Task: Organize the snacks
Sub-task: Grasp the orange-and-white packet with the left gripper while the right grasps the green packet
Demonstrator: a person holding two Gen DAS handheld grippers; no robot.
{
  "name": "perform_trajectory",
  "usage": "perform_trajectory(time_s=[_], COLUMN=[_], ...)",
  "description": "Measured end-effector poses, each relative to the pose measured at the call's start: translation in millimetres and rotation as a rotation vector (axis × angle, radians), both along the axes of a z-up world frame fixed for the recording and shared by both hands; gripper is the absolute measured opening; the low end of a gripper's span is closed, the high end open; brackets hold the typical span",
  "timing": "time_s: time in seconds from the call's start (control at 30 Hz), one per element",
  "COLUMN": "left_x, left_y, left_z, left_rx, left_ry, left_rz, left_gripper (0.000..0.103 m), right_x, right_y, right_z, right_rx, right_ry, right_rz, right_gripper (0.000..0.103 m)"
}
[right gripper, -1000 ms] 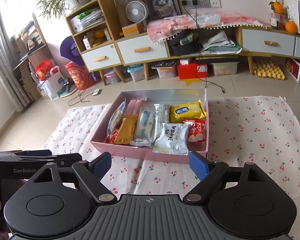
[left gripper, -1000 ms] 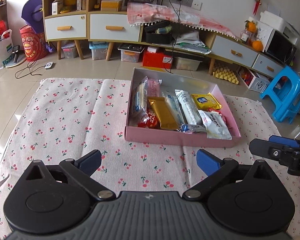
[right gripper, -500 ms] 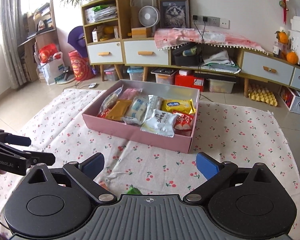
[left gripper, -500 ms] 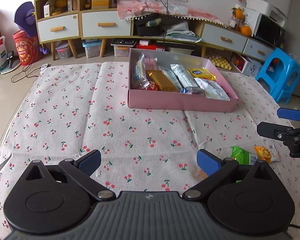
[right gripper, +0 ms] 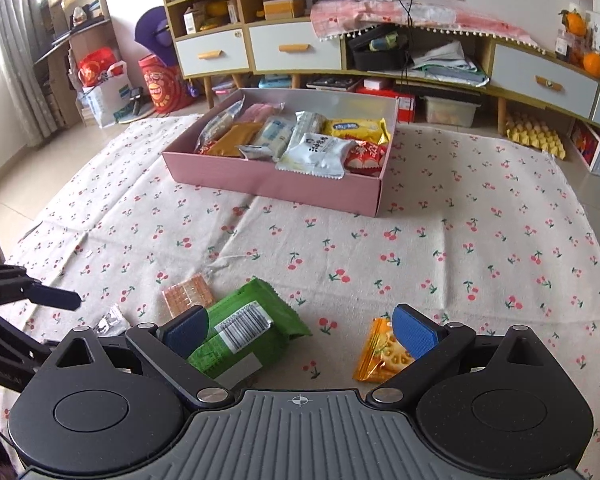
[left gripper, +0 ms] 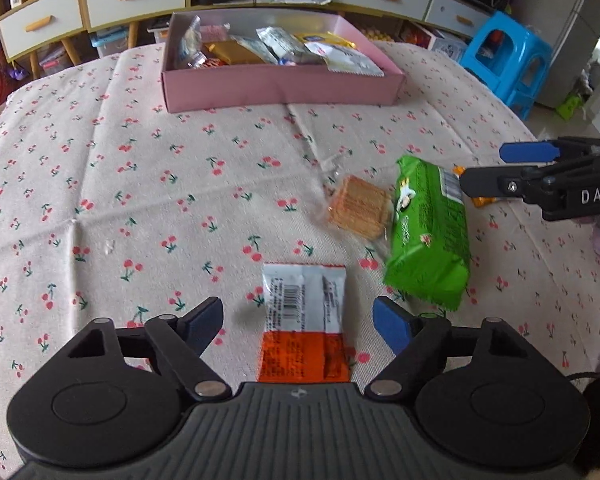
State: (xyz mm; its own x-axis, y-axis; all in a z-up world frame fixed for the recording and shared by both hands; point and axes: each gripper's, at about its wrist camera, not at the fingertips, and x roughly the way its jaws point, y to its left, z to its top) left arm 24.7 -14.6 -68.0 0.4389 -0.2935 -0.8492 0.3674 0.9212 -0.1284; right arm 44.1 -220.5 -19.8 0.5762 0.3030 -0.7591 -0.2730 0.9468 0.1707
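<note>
Left claw [left gripper: 298, 322], lower centre of its view: jaws just narrowed, my pads not touching the white-and-orange packet [left gripper: 304, 320] between them. Right claw [right gripper: 300, 332], spread wide, hangs over the cloth [right gripper: 460, 240] between green pack [right gripper: 244, 332] and orange pack [right gripper: 382, 356]. Pink box [right gripper: 276, 184] of snacks, upper centre.

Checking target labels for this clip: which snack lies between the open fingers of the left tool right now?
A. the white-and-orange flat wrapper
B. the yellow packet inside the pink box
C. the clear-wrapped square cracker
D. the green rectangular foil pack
A: in the left wrist view the white-and-orange flat wrapper lies on the cherry-print cloth between the left tool fingers, untouched by either pad.
</note>
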Motion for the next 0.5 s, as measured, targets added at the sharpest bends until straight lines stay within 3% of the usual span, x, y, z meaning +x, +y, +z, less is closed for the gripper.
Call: perform_trajectory(time_s=[0.07,0.17,0.33,0.5], left_x=[-2.8,-9.3,-15.0,-11.0], left_y=[-5.2,-12.3,-12.5,-7.9], left_z=[-4.5,-6.1,-1.9,0.1], left_rx=[0.015,0.081,0.119,0.113], left_ry=[0.021,-0.013,-0.039,-0.028], left_rz=[-0.023,-0.060,-0.081,-0.051], left_gripper=[0.072,0.070,0.041,0.036], right_x=[-0.1,0.5,1.8,2.4], right_y=[1.8,5.7,17.2,31.5], right_z=[0.5,-0.2,-2.3,-5.4], right_rx=[0.020,0.053,0.079,0.077], right_ry=[0.016,0.046,0.091,0.125], right_rz=[-0.005,-0.012,-0.006,0.007], right_gripper=[0.100,0.100,0.100,0.100])
